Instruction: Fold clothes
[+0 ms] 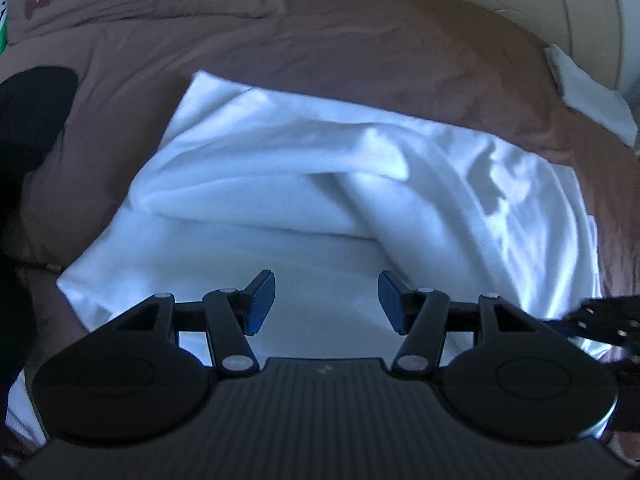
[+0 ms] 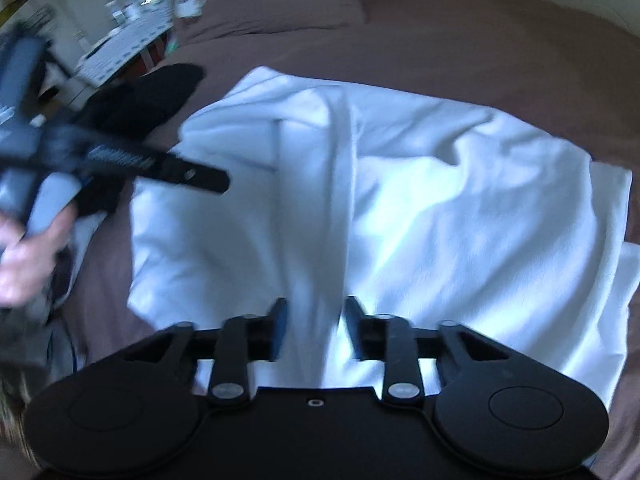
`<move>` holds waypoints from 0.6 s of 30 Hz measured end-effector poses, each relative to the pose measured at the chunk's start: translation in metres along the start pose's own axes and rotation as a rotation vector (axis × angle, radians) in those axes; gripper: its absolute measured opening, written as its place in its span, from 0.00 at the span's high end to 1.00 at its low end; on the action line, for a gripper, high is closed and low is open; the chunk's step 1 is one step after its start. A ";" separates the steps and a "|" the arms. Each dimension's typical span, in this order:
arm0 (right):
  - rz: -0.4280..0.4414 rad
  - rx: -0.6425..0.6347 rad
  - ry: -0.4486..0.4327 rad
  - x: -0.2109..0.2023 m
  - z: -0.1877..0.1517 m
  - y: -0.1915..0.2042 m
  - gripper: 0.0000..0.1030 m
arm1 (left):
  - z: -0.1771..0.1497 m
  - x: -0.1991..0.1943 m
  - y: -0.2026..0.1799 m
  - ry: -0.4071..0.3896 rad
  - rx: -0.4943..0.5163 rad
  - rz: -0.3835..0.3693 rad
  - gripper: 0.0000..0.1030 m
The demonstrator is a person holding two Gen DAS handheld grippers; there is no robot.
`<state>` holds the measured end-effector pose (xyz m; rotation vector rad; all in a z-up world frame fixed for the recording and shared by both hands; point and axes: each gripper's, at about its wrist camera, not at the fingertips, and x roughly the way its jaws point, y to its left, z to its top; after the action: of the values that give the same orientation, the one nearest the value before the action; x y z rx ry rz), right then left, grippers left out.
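A folding pass on the white garment was judged underway. The left gripper was held half open and empty above the cloth; the right gripper was parted around a raised ridge of fabric, unpinched. Closing on that ridge was judged next.

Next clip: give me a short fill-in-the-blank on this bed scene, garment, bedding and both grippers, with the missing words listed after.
1. The rumpled garment spread on the bed is ____ in colour.
2. It lies on a ____ quilted bedspread.
3. The left gripper hangs over the garment with its jaws ____ and nothing between them.
4. A raised ridge of the white cloth runs between the fingers of the ____ gripper.

Missing words: white; brown; open; right
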<state>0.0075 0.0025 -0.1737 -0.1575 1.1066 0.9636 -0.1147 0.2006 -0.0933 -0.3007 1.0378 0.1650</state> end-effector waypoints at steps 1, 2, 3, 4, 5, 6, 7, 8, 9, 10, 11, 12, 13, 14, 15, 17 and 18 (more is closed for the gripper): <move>-0.008 0.011 0.000 0.005 0.004 0.002 0.60 | 0.001 0.000 -0.002 -0.001 0.003 0.001 0.45; -0.021 0.016 0.000 0.010 0.007 0.004 0.60 | 0.003 0.001 -0.003 -0.002 0.005 0.002 0.45; -0.045 -0.006 -0.012 0.013 0.009 0.011 0.61 | 0.004 0.002 -0.004 -0.004 0.004 0.002 0.45; -0.074 -0.036 -0.028 0.015 0.010 0.019 0.72 | 0.005 0.003 -0.004 -0.007 0.002 0.003 0.45; -0.097 -0.071 -0.042 0.016 0.011 0.026 0.88 | 0.006 0.003 -0.003 -0.010 0.001 0.003 0.45; -0.109 -0.099 -0.056 0.016 0.011 0.032 0.92 | 0.008 0.003 -0.001 -0.014 -0.001 0.006 0.45; -0.092 -0.116 -0.065 0.014 0.009 0.037 0.93 | 0.010 0.002 0.001 -0.018 -0.004 0.011 0.45; -0.065 -0.131 -0.074 0.011 0.007 0.042 0.93 | 0.011 0.001 0.003 -0.023 -0.008 0.015 0.45; -0.039 -0.145 -0.083 0.009 0.005 0.046 0.93 | 0.012 0.000 0.005 -0.029 -0.011 0.018 0.45; -0.023 -0.173 -0.083 0.006 0.003 0.051 0.94 | 0.012 -0.003 0.007 -0.036 -0.014 0.020 0.45; -0.010 -0.205 -0.080 0.004 0.000 0.055 0.94 | 0.012 -0.005 0.009 -0.040 -0.017 0.021 0.45; -0.005 -0.243 -0.072 0.003 -0.004 0.060 0.94 | 0.012 -0.006 0.011 -0.040 -0.018 0.021 0.45; -0.002 -0.289 -0.056 0.002 -0.009 0.065 0.94 | 0.011 -0.008 0.012 -0.040 -0.017 0.022 0.45; -0.013 -0.331 -0.041 0.003 -0.015 0.070 0.94 | 0.011 -0.008 0.013 -0.040 -0.012 0.024 0.41; -0.024 -0.366 -0.018 0.006 -0.020 0.073 0.94 | 0.010 -0.007 0.012 -0.040 -0.001 0.034 0.40; -0.046 -0.431 0.036 0.013 -0.031 0.080 0.93 | 0.009 -0.005 0.009 -0.042 0.019 0.059 0.40; -0.050 -0.443 0.052 0.016 -0.034 0.080 0.93 | 0.009 -0.004 0.007 -0.043 0.025 0.052 0.40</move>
<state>-0.0716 0.0416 -0.1758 -0.5708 0.9181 1.1545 -0.1113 0.2106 -0.0868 -0.2464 1.0050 0.2040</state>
